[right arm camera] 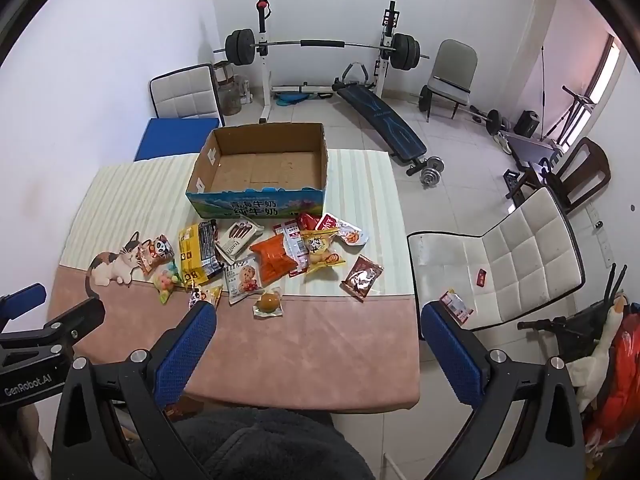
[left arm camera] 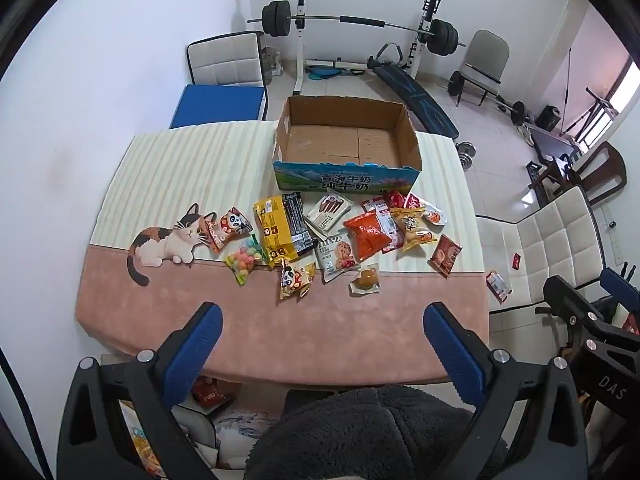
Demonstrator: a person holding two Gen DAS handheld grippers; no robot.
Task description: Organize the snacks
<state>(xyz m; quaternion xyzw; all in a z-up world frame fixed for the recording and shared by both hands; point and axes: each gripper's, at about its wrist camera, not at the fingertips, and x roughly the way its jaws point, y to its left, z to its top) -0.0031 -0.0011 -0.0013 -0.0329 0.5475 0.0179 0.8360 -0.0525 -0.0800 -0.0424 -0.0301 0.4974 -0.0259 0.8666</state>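
Note:
An open, empty cardboard box (left arm camera: 412, 148) (right arm camera: 200, 172) stands at the far side of the table. Several snack packets lie in front of it: a big yellow bag (left arm camera: 282, 228) (right arm camera: 192, 254), an orange bag (left arm camera: 366, 236) (right arm camera: 274, 258), a cookie pack (left arm camera: 336, 258) (right arm camera: 242, 278), a round pastry (left arm camera: 365, 279) (right arm camera: 268, 302) and a brown packet (left arm camera: 445, 255) (right arm camera: 362, 277). My left gripper (left arm camera: 322, 312) is open and empty above the table's near edge. My right gripper (right arm camera: 318, 312) is open and empty beside it, near the pastry.
The table (left arm camera: 160, 300) (right arm camera: 320, 360) has a pink and striped cloth with a cat print (left arm camera: 168, 240). A white chair (left arm camera: 552, 240) (right arm camera: 520, 256) stands to the right with a small packet (left arm camera: 498, 286) (right arm camera: 456, 306) on it. Gym equipment (left arm camera: 360, 36) fills the far floor.

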